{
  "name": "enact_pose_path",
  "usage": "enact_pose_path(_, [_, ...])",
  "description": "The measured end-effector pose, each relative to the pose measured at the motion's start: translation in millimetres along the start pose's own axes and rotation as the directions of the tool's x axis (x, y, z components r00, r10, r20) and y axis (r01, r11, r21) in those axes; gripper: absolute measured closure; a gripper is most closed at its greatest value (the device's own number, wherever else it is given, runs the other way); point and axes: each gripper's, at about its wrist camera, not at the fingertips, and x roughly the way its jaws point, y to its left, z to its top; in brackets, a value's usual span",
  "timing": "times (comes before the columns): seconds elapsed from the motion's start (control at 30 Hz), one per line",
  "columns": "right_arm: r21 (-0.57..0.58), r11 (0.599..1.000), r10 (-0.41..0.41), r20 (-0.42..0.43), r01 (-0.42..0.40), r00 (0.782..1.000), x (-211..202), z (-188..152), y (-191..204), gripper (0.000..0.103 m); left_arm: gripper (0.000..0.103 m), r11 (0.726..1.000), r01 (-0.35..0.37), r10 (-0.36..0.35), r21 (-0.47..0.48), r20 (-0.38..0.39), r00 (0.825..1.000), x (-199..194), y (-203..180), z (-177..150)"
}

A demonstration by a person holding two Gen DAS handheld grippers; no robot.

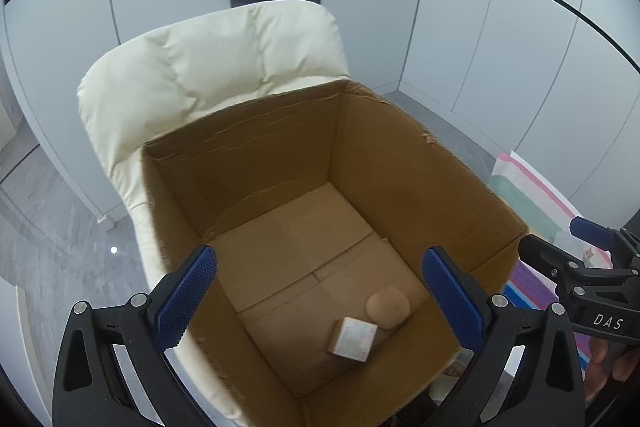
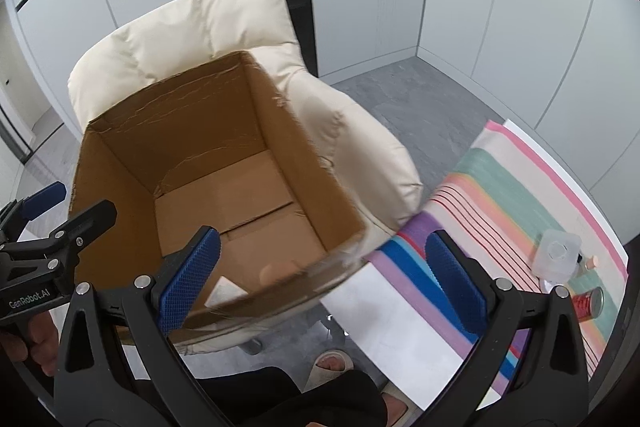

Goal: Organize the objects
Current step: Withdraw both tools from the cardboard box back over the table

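Note:
An open cardboard box (image 1: 400, 155) sits on a cream padded chair (image 1: 208, 67). On its floor lie a small white-topped cube (image 1: 354, 339) and a round tan puff (image 1: 387, 307). My left gripper (image 1: 320, 301) is open and empty above the box's near side. My right gripper (image 2: 322, 277) is open and empty over the box's near right corner (image 2: 352, 251). On the striped cloth (image 2: 500, 195) to the right lie a clear square container (image 2: 558, 255), a red can (image 2: 588, 303) and a small peach item (image 2: 591, 262).
The chair (image 2: 352, 131) stands on a grey floor (image 2: 420, 99) before white wall panels. The striped cloth covers a white table (image 2: 384, 311) at the right. A person's sandalled foot (image 2: 330, 363) and dark trouser leg are below.

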Motion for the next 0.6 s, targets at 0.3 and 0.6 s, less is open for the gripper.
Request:
enact_pose_path(0.3, [0.055, 0.997, -0.048, 0.009, 0.048, 0.999, -12.8, -9.7, -44.0, 0.000, 0.000, 0.997, 0.050, -0.050, 0.053, -0.001, 0.999, 5.2, -43.6, 4.5])
enact_pose_path(0.6, [0.136, 0.986, -0.095, 0.012, 0.093, 0.995, -26.8, -21.8, -91.7, 0.000, 0.000, 0.990, 0.099, -0.098, 0.101, -0.011, 0.995, 9.4, -88.3, 6.1])
